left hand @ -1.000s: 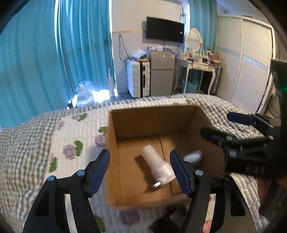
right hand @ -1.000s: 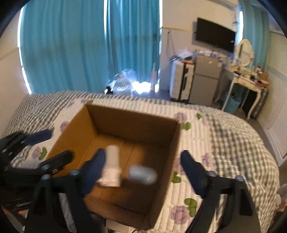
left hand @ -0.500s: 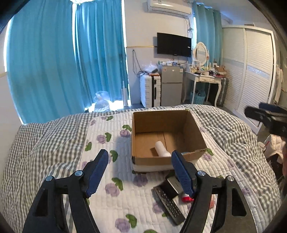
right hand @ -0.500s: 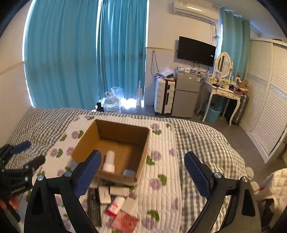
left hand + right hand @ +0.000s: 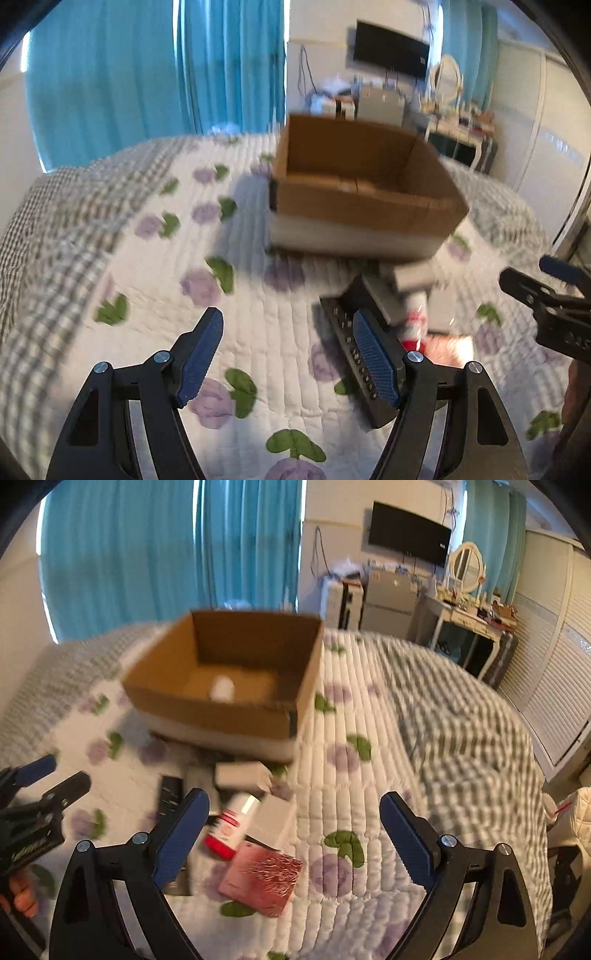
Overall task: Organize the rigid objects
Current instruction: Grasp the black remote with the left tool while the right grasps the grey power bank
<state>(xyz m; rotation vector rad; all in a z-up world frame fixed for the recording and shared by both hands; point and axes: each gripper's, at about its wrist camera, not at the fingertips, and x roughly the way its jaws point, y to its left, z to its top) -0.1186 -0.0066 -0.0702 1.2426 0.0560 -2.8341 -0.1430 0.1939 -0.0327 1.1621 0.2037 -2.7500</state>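
An open cardboard box (image 5: 362,192) (image 5: 229,686) stands on the bed with a white bottle (image 5: 221,688) lying inside. In front of it is a pile: a black remote (image 5: 347,332) (image 5: 170,794), a red-and-white tube (image 5: 231,825) (image 5: 415,325), white boxes (image 5: 273,821) (image 5: 413,277) and a red foil packet (image 5: 262,880). My left gripper (image 5: 288,350) hovers open just left of the remote. My right gripper (image 5: 291,830) is open above the tube and packet, holding nothing. Each gripper shows in the other's view: the right gripper (image 5: 546,306), the left gripper (image 5: 40,794).
The flowered and checked quilt (image 5: 147,258) covers the bed. A dressing table (image 5: 469,620), a small fridge (image 5: 388,602) and a white wardrobe (image 5: 554,686) stand beyond the bed. Blue curtains (image 5: 147,554) hang behind. A person's hand (image 5: 20,893) grips the left tool.
Both grippers drew back from over the box, then came down closer to the pile in front of it. Both stayed open and empty.
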